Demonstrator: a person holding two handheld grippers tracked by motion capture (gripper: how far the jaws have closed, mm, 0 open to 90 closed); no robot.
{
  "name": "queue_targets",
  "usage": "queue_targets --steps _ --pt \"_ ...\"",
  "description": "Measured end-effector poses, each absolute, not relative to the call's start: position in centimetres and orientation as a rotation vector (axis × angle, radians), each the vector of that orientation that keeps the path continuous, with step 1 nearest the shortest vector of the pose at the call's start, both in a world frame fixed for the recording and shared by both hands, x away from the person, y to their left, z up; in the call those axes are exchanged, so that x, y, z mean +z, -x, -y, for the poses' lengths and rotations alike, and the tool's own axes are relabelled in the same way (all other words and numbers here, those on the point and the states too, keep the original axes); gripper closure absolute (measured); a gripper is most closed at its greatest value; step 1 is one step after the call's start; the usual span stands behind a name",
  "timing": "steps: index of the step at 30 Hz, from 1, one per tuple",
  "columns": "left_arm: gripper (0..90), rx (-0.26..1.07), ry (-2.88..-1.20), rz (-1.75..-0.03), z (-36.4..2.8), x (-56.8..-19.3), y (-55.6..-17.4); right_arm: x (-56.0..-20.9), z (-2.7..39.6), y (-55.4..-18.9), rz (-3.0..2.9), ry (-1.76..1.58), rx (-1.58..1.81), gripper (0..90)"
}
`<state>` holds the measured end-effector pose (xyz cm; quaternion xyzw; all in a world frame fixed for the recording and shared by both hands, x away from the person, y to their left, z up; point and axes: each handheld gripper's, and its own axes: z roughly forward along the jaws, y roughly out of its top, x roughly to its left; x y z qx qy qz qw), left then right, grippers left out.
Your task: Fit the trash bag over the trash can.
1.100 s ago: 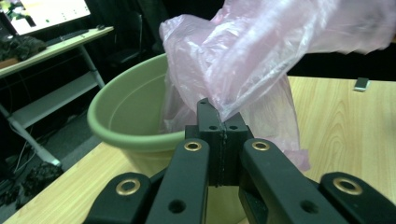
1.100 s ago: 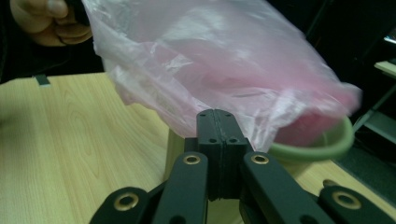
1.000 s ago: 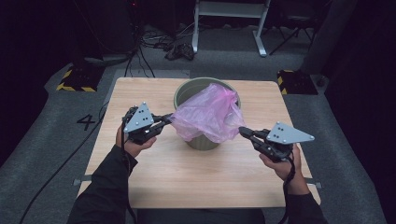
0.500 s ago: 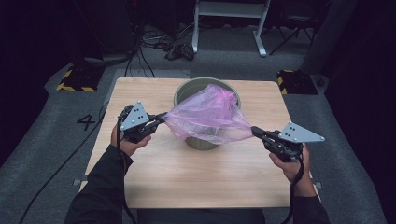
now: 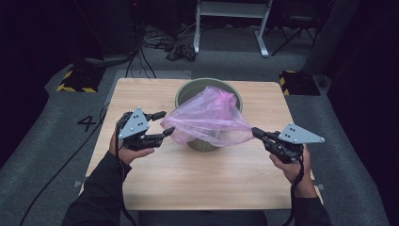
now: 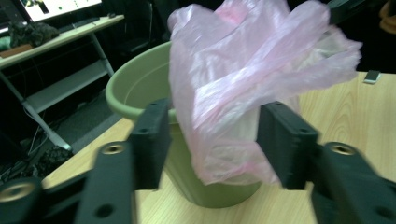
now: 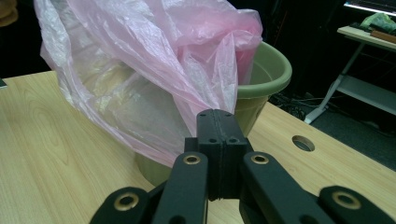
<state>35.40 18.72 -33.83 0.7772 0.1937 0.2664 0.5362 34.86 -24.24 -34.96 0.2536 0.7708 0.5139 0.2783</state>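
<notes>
Left gripper (image 5: 162,125) jaws just sprung apart, letting go of pink bag (image 5: 209,117); bag edge now loose between 2 spread jaws. Right gripper (image 5: 254,131) pressed together, pinching bag's other corner, film pulled taut. Bag drapes over green bucket (image 5: 188,91) mid-table (image 5: 211,183).

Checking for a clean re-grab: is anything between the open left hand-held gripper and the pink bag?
Nothing visible. The left hand-held gripper has just opened, and the pink bag hangs loose between its jaws, over the green bucket.
</notes>
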Motion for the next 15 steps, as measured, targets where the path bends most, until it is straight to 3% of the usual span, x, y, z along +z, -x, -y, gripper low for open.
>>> queue_targets --steps 3,9,15 --pt "31.1 0.618 -1.822 -0.468 -19.1 -33.8 -34.6 -35.0 24.4 -34.9 -2.062 -0.696 1.385 90.0" --pt "26.4 0.611 -1.773 -0.472 -20.2 -33.3 -33.3 -34.9 24.7 -35.0 -2.051 -0.722 1.389 90.0" --pt "24.5 0.575 -1.797 -0.325 -17.6 -32.9 -31.2 -34.9 24.2 -35.2 -2.056 -0.721 1.385 90.0"
